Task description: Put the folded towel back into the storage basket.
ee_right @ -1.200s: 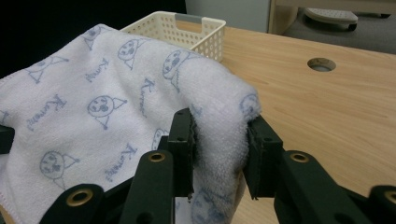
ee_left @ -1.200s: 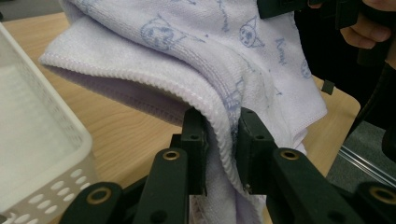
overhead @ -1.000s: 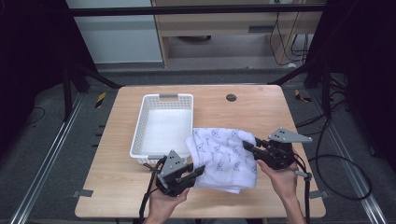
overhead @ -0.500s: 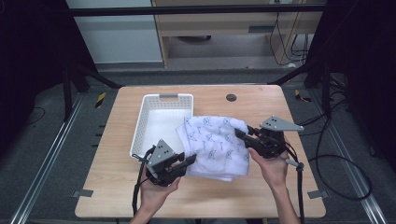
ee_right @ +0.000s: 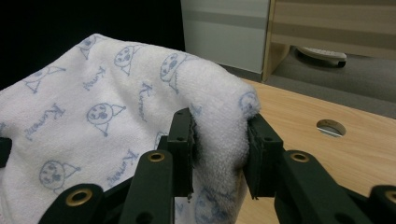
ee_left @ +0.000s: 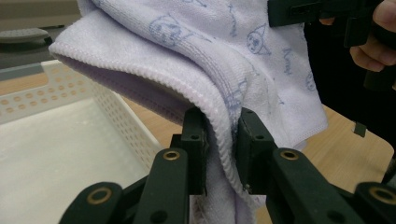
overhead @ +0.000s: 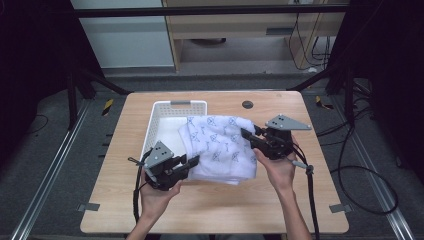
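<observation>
A folded white towel (overhead: 218,145) with blue face prints hangs lifted between the two grippers, over the table and the right rim of a white perforated basket (overhead: 162,122). My left gripper (overhead: 194,159) is shut on the towel's near left edge; in the left gripper view the cloth (ee_left: 219,84) is pinched between the black jaws (ee_left: 219,149). My right gripper (overhead: 245,133) is shut on the towel's right edge, and the right gripper view shows a thick fold (ee_right: 219,126) squeezed between its jaws.
The basket (ee_left: 51,154) is empty inside. A round cable hole (overhead: 247,104) sits in the wooden tabletop (overhead: 220,200) at the back. Cables trail from both grippers toward the table's front edge. Dark frame posts stand beside the table.
Both grippers have carried the towel away from the front edge and leftward, toward the basket. The towel now overlaps the basket's right rim.
</observation>
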`<state>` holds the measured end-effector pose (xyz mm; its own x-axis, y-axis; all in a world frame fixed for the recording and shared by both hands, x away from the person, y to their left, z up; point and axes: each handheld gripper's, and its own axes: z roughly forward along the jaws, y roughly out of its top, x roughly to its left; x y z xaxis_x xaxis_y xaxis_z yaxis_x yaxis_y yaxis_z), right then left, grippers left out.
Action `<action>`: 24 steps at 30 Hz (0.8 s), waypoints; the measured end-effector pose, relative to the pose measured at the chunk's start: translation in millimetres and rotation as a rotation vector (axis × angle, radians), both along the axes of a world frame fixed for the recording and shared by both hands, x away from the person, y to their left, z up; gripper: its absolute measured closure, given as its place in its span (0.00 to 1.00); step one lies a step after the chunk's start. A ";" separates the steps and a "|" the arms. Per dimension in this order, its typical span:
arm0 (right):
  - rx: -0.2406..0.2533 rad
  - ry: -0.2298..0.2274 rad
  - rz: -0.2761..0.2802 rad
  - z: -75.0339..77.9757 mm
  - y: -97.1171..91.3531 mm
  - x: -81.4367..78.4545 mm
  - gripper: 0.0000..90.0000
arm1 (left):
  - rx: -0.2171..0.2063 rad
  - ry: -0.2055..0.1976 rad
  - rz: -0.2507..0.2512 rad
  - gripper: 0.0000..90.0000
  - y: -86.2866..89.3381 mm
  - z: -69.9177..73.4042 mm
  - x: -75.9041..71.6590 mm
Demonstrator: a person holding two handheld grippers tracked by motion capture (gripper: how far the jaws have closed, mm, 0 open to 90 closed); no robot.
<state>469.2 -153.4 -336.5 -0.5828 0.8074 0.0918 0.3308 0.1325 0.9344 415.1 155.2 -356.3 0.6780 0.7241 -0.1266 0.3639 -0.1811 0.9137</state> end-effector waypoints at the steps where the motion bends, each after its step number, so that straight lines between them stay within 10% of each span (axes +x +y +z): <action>1: 0.001 0.001 -0.001 0.9 2.0 1.1 0.75 | 0.001 -0.001 0.002 0.82 1.6 0.6 0.6; 24: 0.017 -0.032 0.005 12.2 44.7 23.4 0.75 | -0.017 -0.022 0.113 0.83 36.8 8.7 16.5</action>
